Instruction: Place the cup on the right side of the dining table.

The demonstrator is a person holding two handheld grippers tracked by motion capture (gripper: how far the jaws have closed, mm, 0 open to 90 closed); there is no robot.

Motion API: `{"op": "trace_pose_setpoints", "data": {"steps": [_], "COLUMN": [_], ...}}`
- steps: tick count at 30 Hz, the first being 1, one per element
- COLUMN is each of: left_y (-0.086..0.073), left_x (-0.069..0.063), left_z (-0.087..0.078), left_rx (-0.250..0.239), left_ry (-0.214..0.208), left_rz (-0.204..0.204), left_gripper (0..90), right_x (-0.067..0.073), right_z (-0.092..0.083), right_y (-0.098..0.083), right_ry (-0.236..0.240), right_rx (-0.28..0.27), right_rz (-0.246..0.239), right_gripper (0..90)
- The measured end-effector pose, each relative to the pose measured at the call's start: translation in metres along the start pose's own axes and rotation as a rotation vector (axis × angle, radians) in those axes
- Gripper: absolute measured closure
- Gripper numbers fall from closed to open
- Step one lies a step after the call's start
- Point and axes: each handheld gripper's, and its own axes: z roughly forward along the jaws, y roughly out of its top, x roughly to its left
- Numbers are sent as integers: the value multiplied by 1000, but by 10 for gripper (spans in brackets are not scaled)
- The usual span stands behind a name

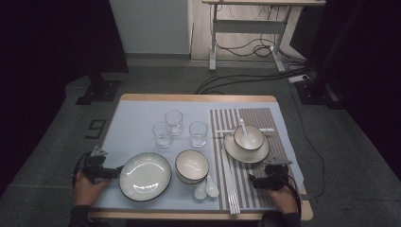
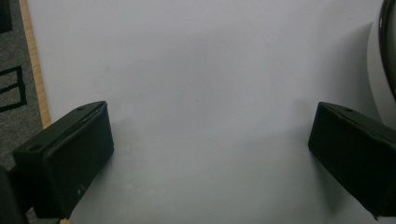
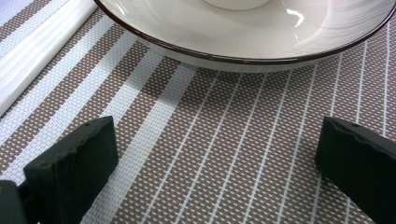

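My left gripper [image 1: 101, 171] rests at the table's front left, just left of a large white plate with a dark rim [image 1: 144, 176]. In the left gripper view its jaws [image 2: 210, 126] stand wide apart over the bare light-blue mat [image 2: 201, 70], with the plate's rim [image 2: 388, 51] at the right edge. My right gripper [image 1: 268, 180] sits low on the striped placemat [image 1: 246, 189]. It is open [image 3: 217, 140], with nothing between its jaws. Just ahead of it is a white dark-rimmed plate [image 3: 243, 32] that carries a small bowl [image 1: 248, 137] and a spoon [image 1: 242, 126].
Three glasses [image 1: 174, 122] stand at the middle back. A dark-rimmed bowl [image 1: 192, 165] and two white spoons [image 1: 206, 189] sit front centre. White chopsticks [image 1: 229, 182] lie along the placemat's left side. A chopstick rest [image 1: 241, 130] lies behind the plate. The table's wooden edge [image 2: 35, 74] is left of my left gripper.
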Motion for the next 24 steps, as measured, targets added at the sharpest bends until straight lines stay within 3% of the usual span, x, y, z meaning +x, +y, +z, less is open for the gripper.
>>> {"op": "trace_pose_setpoints", "data": {"steps": [17,24], "left_y": [0,0], "left_x": [0,0], "left_z": [0,0], "left_rx": [0,0], "left_ry": [1,1], "left_rz": [0,0], "left_gripper": [0,0], "right_x": [4,9], "right_z": [-4,-15], "right_y": [8,14], "right_ry": [38,41], "right_rx": [56,44], "right_rz": [-11,-22], "right_gripper": [0,0]}}
